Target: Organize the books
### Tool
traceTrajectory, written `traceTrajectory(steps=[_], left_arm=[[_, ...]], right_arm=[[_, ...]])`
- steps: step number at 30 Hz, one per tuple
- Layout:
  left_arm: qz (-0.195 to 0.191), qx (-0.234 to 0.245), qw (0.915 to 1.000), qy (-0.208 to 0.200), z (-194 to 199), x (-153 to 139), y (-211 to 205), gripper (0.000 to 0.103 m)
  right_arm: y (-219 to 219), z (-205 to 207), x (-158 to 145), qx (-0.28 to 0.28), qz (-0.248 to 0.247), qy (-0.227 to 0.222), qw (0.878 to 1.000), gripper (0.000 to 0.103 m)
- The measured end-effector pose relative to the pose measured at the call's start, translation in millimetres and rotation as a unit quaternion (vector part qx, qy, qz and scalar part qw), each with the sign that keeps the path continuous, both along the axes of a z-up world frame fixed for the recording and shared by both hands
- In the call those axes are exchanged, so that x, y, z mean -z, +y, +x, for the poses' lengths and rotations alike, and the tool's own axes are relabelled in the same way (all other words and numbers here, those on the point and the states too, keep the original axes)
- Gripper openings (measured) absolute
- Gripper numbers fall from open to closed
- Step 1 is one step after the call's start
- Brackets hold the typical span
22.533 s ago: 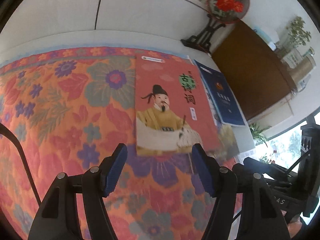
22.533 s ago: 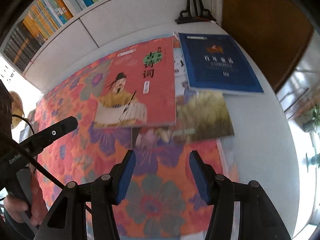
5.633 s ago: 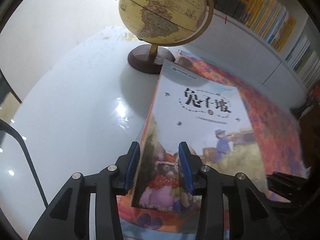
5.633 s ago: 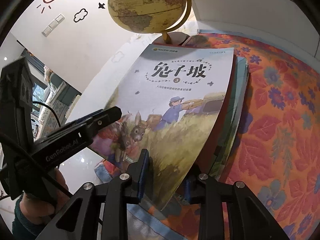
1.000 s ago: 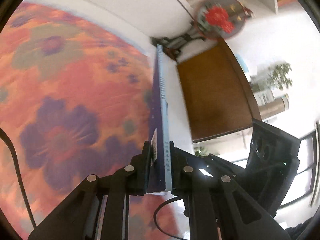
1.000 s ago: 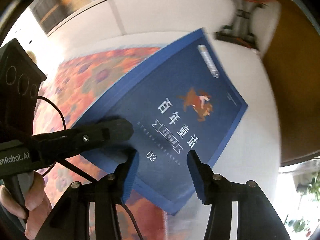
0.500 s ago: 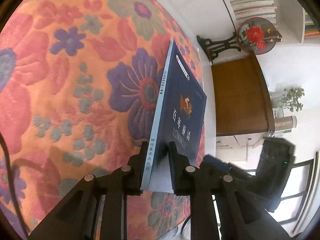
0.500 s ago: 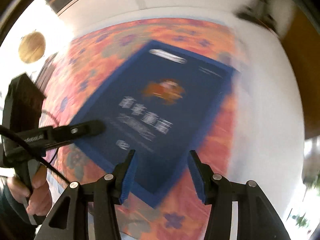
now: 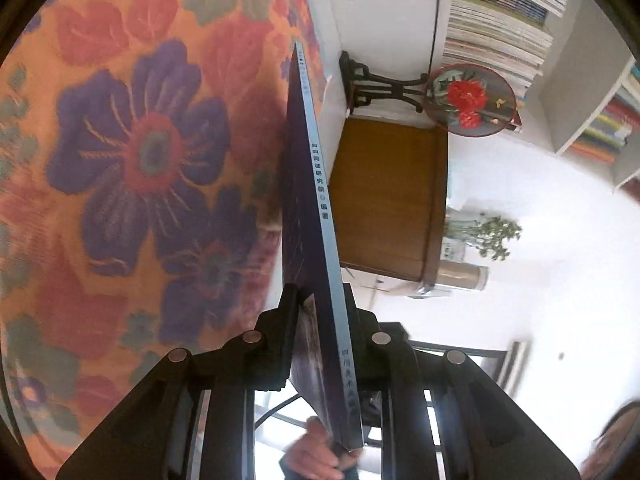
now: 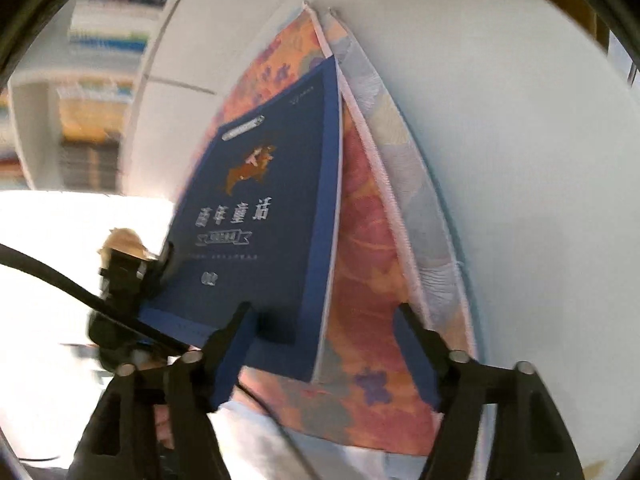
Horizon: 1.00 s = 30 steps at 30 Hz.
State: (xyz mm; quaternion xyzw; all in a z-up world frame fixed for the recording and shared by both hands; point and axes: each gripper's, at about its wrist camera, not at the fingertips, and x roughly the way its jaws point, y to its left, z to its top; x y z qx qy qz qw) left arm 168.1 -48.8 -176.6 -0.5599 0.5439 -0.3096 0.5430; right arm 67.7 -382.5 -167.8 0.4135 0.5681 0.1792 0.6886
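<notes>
L gripper [image 9: 320, 312] clamps the dark-blue book [image 9: 316, 216] near its spine end; we see it edge-on above the floral cloth [image 9: 132, 168]. R gripper [image 10: 324, 336], jaws opening, is off the cover [image 10: 260, 216], w/ the book's lower corner between its fingers; contact unclear, since the view is blurred. Fan ornament [image 9: 470, 100] stands beyond.
</notes>
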Motion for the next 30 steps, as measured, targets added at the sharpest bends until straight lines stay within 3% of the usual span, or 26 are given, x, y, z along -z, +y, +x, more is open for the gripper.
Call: traceTrajectory(steps=[4, 6, 7, 8, 9, 12, 15, 16, 18, 22, 25, 30], left_arm=[[0.0, 0.012, 0.9998, 0.015, -3, 8, -1, 0.015], [0.076, 0.028, 0.9967, -0.007, -5, 3, -1, 0.015], [0.138, 0.039, 0.9891, -0.031, -5, -4, -2, 0.015], [0.208, 0.053, 0.9747, -0.063, -7, -12, -4, 0.015], [0.249, 0.064, 0.9626, -0.085, -8, -18, -7, 0.015], [0.326, 0.076, 0.933, -0.132, -11, -34, -12, 0.015], [0.38, 0.087, 0.9066, -0.162, -9, -46, -9, 0.015], [0.389, 0.091, 0.9005, -0.172, -10, -50, -5, 0.015], [0.393, 0.098, 0.8957, -0.184, -11, -59, 7, 0.015], [0.394, 0.095, 0.8903, -0.207, -22, -74, 42, 0.015], [0.398, 0.089, 0.8858, -0.221, -31, -88, 62, 0.017], [0.402, 0.067, 0.8873, -0.216, -33, -98, 99, 0.019]], right_arm=[[7, 4, 7, 0.018, 0.045, -0.016, 0.999, 0.072], [15, 4, 0, 0.016, 0.019, -0.033, 0.999, 0.051], [21, 5, -5, 0.008, -0.016, -0.039, 0.999, 0.049], [29, 5, -12, -0.006, -0.061, -0.049, 0.997, 0.042], [43, 6, -22, -0.03, -0.122, -0.067, 0.99, 0.038], [89, 6, -44, -0.099, -0.262, -0.126, 0.952, 0.037], [145, 3, -55, -0.15, -0.378, -0.187, 0.894, 0.035], [158, -1, -55, -0.157, -0.399, -0.201, 0.881, 0.034], [177, -3, -58, -0.16, -0.419, -0.217, 0.867, 0.034], [189, -2, -69, -0.145, -0.396, -0.229, 0.877, 0.034], [206, -5, -82, -0.139, -0.392, -0.243, 0.877, 0.034], [245, 3, -93, -0.132, -0.377, -0.256, 0.88, 0.034]])
